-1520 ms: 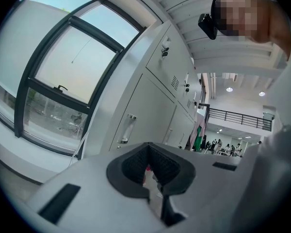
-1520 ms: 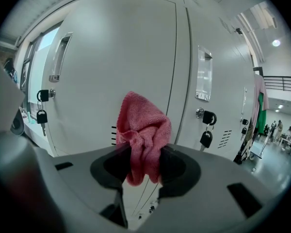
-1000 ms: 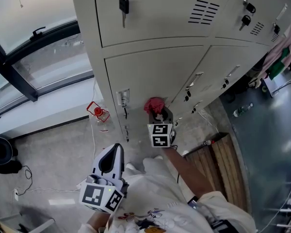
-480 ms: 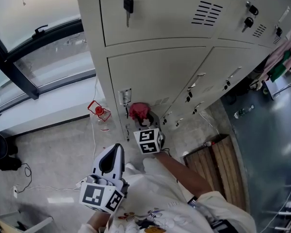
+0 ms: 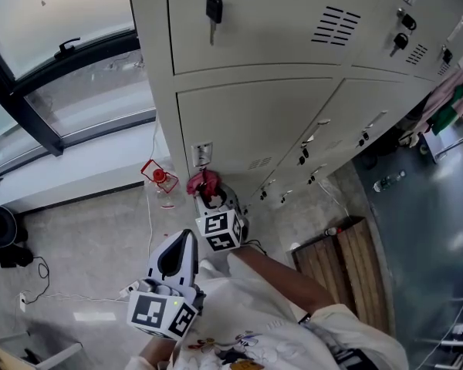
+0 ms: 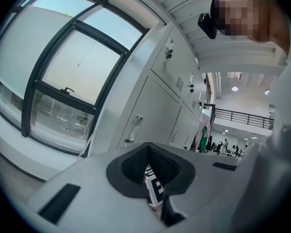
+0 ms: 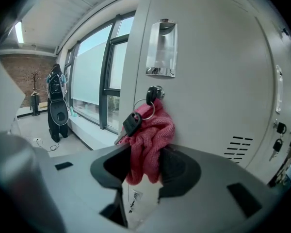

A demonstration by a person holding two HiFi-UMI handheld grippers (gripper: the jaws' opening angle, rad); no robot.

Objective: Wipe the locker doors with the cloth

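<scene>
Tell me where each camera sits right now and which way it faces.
Head view: on the person's head, looking steeply down the locker doors to the floor; shows the left gripper, right gripper and right forearm.
Left gripper view: on the left gripper, looking along the locker doors toward the window; shows its shut jaws.
Right gripper view: on the right gripper, facing a handle and key; its jaws grip the red cloth.
Shared: head and right gripper views both show the red cloth.

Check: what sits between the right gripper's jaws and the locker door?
The red cloth, clamped in the right gripper and pressed to the locker door by the hanging key. The right gripper view shows it.
</scene>
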